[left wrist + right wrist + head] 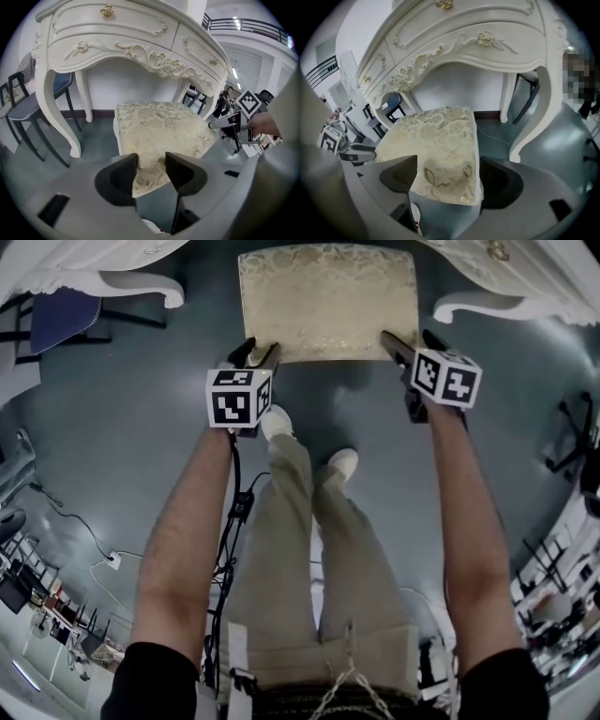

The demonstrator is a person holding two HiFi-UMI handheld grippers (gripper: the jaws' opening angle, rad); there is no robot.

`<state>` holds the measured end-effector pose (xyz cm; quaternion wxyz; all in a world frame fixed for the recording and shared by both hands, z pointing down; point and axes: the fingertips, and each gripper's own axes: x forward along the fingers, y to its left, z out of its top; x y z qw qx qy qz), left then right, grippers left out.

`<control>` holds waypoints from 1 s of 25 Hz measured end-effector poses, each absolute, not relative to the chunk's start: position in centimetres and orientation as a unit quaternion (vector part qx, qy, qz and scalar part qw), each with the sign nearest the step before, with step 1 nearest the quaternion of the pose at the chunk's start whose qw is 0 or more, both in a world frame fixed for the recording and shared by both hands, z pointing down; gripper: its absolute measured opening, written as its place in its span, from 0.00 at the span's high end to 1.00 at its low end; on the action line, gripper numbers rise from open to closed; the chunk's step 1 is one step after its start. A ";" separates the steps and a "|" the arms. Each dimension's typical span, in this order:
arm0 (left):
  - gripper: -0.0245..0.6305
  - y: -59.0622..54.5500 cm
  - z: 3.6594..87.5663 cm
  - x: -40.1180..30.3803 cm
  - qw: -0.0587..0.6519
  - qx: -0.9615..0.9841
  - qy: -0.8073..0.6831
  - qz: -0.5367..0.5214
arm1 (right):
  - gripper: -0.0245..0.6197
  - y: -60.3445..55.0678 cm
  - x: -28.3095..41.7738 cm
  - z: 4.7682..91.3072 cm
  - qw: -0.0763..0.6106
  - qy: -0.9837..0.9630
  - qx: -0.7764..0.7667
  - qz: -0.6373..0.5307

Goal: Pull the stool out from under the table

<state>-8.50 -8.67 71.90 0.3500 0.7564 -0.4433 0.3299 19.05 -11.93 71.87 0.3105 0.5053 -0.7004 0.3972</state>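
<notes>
The stool [328, 301] has a cream brocade cushion and stands on the floor in front of the white carved table [141, 282], largely out from under it. My left gripper [261, 352] holds its near left corner, and the cushion fabric [159, 126] fills the narrow gap between the jaws of that gripper [151, 164]. At the near right corner sits my right gripper [410, 341]. In the right gripper view the cushion corner [436, 140] spans the whole gap of this gripper [447, 176] and touches both jaws.
The table's curved legs [61, 122] [529, 126] flank the stool. A dark blue chair [28, 101] stands left of the table. The person's white shoes [277, 420] [342, 463] are just behind the stool. Cables [94, 549] trail over the floor at left.
</notes>
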 end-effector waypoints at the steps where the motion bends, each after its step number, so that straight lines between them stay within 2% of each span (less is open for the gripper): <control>1: 0.67 -8.7 71.9 -8.5 0.350 0.757 -0.444 0.328 | 0.33 -11.9 19.3 72.2 0.304 -0.697 0.503 0.410; 12: 0.67 -8.1 72.4 -10.3 0.346 0.761 -0.436 0.332 | 0.33 -8.0 16.8 73.5 0.322 -0.691 0.475 0.439; 20: 0.67 -7.4 71.7 -11.2 0.316 0.757 -0.454 0.348 | 0.33 -5.0 17.0 73.6 0.340 -0.693 0.478 0.419; 23: 0.67 -7.5 69.1 -12.2 0.302 0.750 -0.502 0.307 | 0.33 -5.6 17.6 70.0 0.312 -0.708 0.498 0.391; 25: 0.73 -6.9 64.4 -11.7 0.271 0.757 -0.529 0.272 | 0.33 -5.1 17.1 65.6 0.297 -0.739 0.491 0.353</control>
